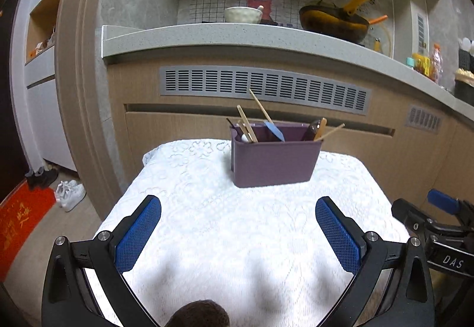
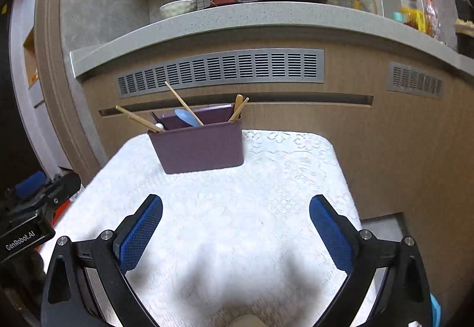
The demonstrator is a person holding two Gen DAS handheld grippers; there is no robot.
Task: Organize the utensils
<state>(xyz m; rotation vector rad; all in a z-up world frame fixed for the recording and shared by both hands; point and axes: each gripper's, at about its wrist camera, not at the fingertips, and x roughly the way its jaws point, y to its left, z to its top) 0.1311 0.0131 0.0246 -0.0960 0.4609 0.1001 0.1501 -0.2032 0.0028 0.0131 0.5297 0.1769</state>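
Observation:
A purple utensil holder (image 1: 274, 161) stands at the far side of a small table with a white lace cloth (image 1: 207, 208); it also shows in the right wrist view (image 2: 201, 146). Wooden chopsticks (image 1: 260, 107), a blue spoon (image 1: 275, 130) and dark-handled utensils stick out of it. The blue spoon (image 2: 186, 117) and chopsticks (image 2: 136, 119) show in the right view too. My left gripper (image 1: 238, 205) is open and empty above the near cloth. My right gripper (image 2: 236, 204) is open and empty, well short of the holder.
A grey counter (image 1: 207, 35) with a white bowl (image 1: 241, 14) and a dark pan (image 1: 333, 22) runs behind the table above a wood cabinet with vents. White shoes (image 1: 69, 193) and a red mat (image 1: 20, 223) lie on the floor to the left.

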